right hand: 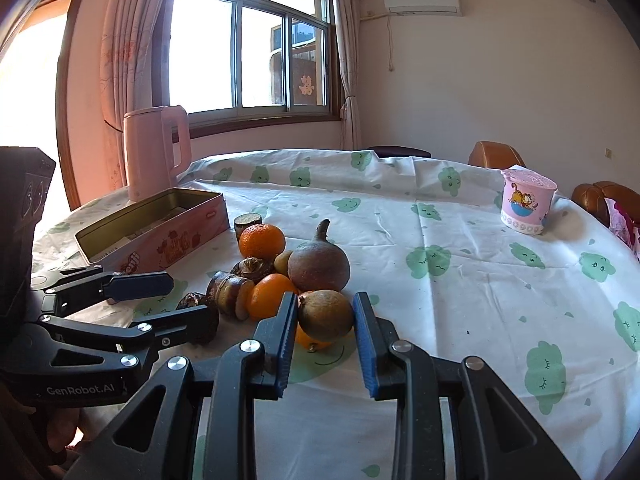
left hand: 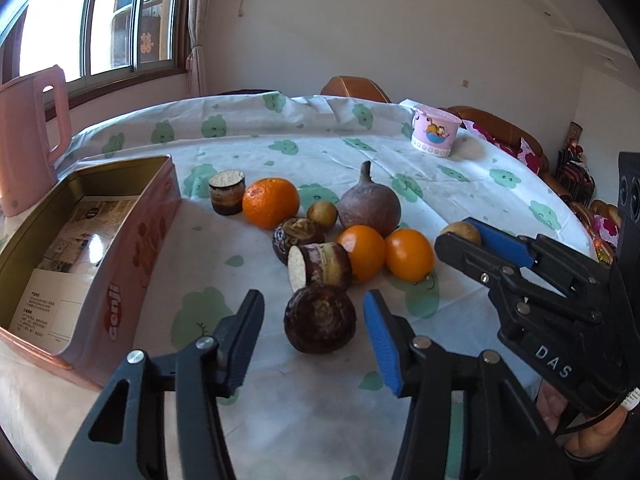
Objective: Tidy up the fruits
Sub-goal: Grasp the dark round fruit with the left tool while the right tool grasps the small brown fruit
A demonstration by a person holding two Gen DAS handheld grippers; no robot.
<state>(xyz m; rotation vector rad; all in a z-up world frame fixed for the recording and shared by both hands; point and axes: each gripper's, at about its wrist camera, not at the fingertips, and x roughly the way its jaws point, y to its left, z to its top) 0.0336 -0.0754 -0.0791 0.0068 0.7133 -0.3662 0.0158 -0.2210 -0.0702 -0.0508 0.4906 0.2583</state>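
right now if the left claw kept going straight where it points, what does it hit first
Most likely the dark brown round fruit, already sitting between the left claw fingers, which do not seem to touch it yet. Beyond it lies the cut brown piece. Depth is hard to judge in this view.

Hidden and cut-off bits

In the left wrist view, the pink kettle (left hand: 28, 136) is cut by the left edge, and the small brown fruit (left hand: 460, 232) mostly hides behind the right gripper (left hand: 460, 240). In the right wrist view, one orange (right hand: 310, 340) peeks out under that brown fruit (right hand: 326, 314), and the dark round root (right hand: 200, 312) is half covered by the left gripper (right hand: 184, 300). The print inside the tin (left hand: 132, 240) is too small to read.
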